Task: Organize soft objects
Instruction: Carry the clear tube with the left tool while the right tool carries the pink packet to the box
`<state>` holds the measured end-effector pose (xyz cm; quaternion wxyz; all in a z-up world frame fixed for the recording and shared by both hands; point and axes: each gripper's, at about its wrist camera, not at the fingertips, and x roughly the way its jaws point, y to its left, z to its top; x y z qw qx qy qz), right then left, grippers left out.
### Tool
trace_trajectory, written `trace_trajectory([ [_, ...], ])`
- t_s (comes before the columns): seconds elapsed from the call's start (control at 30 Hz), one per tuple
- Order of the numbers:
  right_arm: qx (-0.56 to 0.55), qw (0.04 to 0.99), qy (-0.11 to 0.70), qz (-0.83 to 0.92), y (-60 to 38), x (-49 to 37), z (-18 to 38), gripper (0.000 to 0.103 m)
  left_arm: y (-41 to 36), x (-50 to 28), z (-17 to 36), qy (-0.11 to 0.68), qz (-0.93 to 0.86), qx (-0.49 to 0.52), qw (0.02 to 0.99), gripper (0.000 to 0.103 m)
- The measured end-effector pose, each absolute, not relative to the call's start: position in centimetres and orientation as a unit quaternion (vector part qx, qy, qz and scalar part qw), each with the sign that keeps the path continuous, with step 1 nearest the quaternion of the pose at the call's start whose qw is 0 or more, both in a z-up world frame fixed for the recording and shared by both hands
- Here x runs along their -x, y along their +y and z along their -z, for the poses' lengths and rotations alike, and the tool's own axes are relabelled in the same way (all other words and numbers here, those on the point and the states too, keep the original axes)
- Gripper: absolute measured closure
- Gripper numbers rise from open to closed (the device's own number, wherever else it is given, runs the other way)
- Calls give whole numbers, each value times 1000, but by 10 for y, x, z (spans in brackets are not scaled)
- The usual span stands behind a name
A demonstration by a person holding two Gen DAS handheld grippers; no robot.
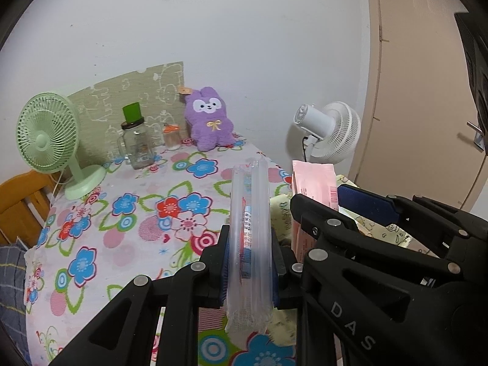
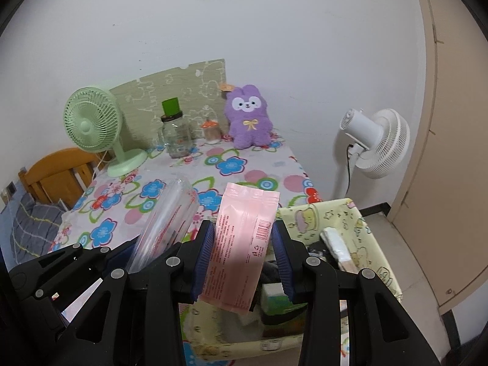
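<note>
My left gripper [image 1: 250,270] is shut on a clear plastic packet [image 1: 250,238] with red and blue print, held upright over the floral tablecloth [image 1: 122,219]. In the right wrist view that clear packet [image 2: 166,225] leans at the left. My right gripper [image 2: 244,259] is shut on a pink packet [image 2: 241,244] with a barcode, held above a yellow cartoon-print fabric box [image 2: 360,222]. The pink packet [image 1: 314,189] also shows right of the left gripper. A purple plush bunny [image 1: 209,119] sits at the table's far edge against the wall.
A green desk fan [image 1: 48,140], a glass jar with a green lid [image 1: 137,143] and a small orange-capped jar [image 1: 171,137] stand at the back of the table. A white floor fan [image 2: 372,140] stands right of the table. The yellow box holds several items. A wooden chair [image 2: 58,174] is at the left.
</note>
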<state>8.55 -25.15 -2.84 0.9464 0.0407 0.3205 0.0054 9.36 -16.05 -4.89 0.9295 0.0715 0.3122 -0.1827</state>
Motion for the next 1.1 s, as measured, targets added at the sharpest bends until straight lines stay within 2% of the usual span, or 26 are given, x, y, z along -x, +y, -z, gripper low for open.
trace_trajectory([
  [0.67, -60, 938, 339, 44, -312, -92, 49, 60, -221, -107, 70, 333, 231, -84, 910, 83],
  [0.9, -67, 932, 352, 50, -325, -98, 60, 61, -229, -116, 79, 344, 217, -88, 909, 62],
  [0.97, -70, 931, 354, 49, -327, -100, 62, 61, -229, -117, 81, 347, 213, -89, 909, 54],
  [1.03, -72, 931, 356, 45, -327, -102, 64, 61, -229, -119, 82, 345, 206, -91, 911, 36],
  [1.1, -74, 931, 356, 41, -327, -103, 65, 61, -228, -119, 82, 342, 199, -95, 913, 31],
])
